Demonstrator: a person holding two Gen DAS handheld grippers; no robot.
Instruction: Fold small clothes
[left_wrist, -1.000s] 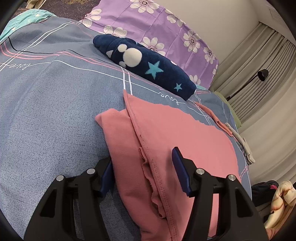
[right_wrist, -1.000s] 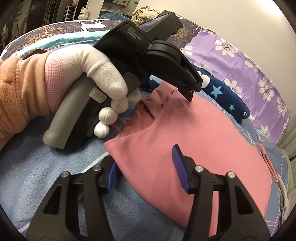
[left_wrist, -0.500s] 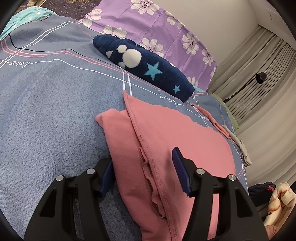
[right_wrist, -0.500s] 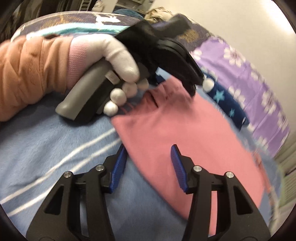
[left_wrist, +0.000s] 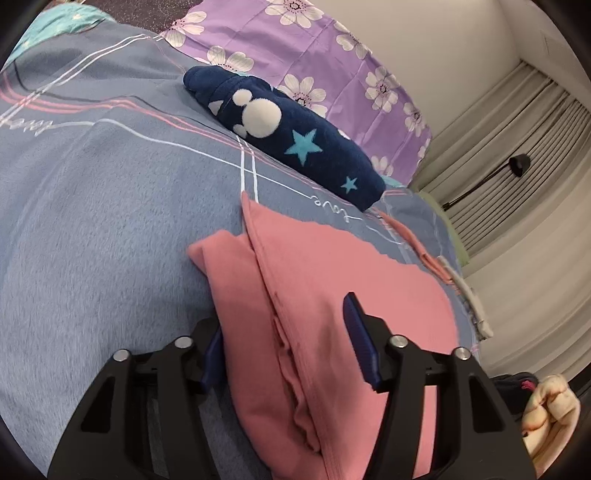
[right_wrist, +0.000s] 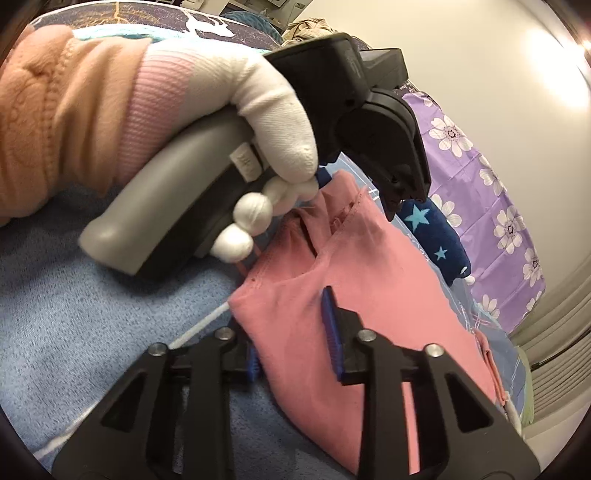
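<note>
A pink garment (left_wrist: 332, 277) lies partly folded on the blue-grey bed cover (left_wrist: 92, 240). My left gripper (left_wrist: 286, 347) straddles its bunched, stitched edge. The jaws are closing with the cloth between the blue pads, and no squeeze shows. In the right wrist view a white-gloved hand (right_wrist: 266, 99) holds that left gripper (right_wrist: 360, 195) at the garment's far corner. My right gripper (right_wrist: 291, 349) is closing around the near corner of the pink garment (right_wrist: 369, 295). A gap still shows between its pads.
A navy fleece piece with stars (left_wrist: 288, 136) lies behind the garment, against purple flowered bedding (left_wrist: 332, 55). Small pink and white items (left_wrist: 443, 266) sit at the bed's right edge. Curtains (left_wrist: 524, 122), a lamp (left_wrist: 519, 164) and a clothes heap (left_wrist: 546, 413) are beyond.
My right gripper has dropped closer to the garment's near corner, rolled a little, and its jaws have narrowed around it. The left wrist view is almost unchanged.
</note>
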